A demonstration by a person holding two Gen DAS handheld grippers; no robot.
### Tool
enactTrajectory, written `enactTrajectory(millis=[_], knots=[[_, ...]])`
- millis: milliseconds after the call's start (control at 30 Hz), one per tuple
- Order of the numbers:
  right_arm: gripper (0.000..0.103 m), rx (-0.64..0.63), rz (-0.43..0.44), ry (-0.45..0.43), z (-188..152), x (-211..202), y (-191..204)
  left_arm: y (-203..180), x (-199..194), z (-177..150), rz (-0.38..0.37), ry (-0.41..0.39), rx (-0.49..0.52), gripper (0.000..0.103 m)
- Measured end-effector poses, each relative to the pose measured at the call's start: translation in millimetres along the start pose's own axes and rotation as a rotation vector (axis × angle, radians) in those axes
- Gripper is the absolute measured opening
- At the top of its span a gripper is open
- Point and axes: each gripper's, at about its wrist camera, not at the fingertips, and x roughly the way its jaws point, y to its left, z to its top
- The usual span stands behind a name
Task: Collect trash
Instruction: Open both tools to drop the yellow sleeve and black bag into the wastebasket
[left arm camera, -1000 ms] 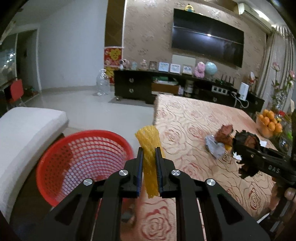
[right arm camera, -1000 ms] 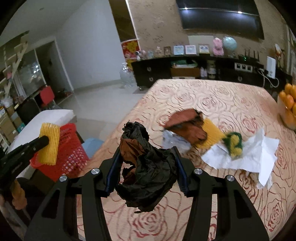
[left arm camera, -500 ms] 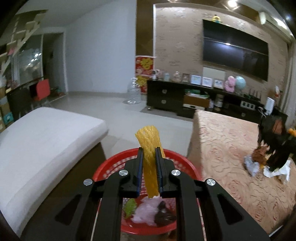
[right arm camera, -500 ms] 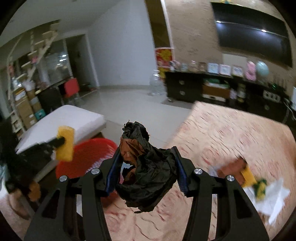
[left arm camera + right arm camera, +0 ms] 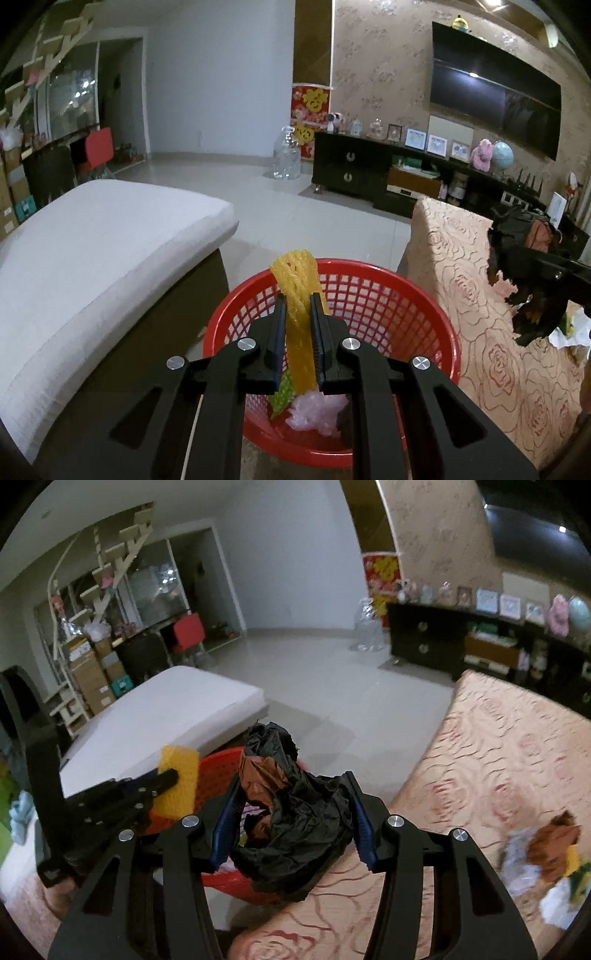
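Observation:
My left gripper [image 5: 297, 314] is shut on a yellow foam net sleeve [image 5: 295, 288] and holds it over the red mesh basket [image 5: 436, 317]. The basket holds a pink plastic wad [image 5: 317, 408] and a green scrap [image 5: 280, 395]. My right gripper [image 5: 291, 812] is shut on a crumpled black and brown wrapper [image 5: 291, 812], above the table edge beside the basket [image 5: 216, 771]. It shows in the left wrist view [image 5: 532, 291], right of the basket. The left gripper with the sleeve [image 5: 177, 779] shows in the right wrist view.
A table with a peach rose-patterned cloth [image 5: 498, 746] stands right of the basket; more trash [image 5: 546, 853] lies on it at the right. A white-cushioned bench [image 5: 92, 240] stands left of the basket. A dark TV cabinet [image 5: 406, 173] lines the far wall.
Both grippers have swung left, away from the table. The left gripper came over the basket with the sleeve. The right gripper followed toward the basket with the wrapper.

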Motion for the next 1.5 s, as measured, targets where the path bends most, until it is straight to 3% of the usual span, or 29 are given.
enactTrajectory(millis=[500,800,933,1067,1200,1267,1500], knots=[[0.052,-0.002,0.06,0.069,-8,46,31,-5,23,-15,0.036,0.112,0.035,0.012],[0.054,-0.012,0.09,0.144,-20,68,42,0,29,-16,0.034,0.139,0.022,0.013],[0.059,-0.007,0.099,0.154,-22,68,43,4,29,-16,0.027,0.143,0.009,0.021],[0.067,0.006,0.106,0.157,-23,66,40,9,27,-16,0.028,0.142,-0.008,0.034],[0.068,0.014,0.108,0.149,-22,60,38,14,21,-16,0.025,0.123,-0.029,0.047],[0.069,0.018,0.107,0.14,-21,56,37,18,18,-14,0.02,0.11,-0.043,0.059],[0.07,0.02,0.092,0.107,-20,40,33,25,4,-10,0.03,0.031,-0.084,0.072]])
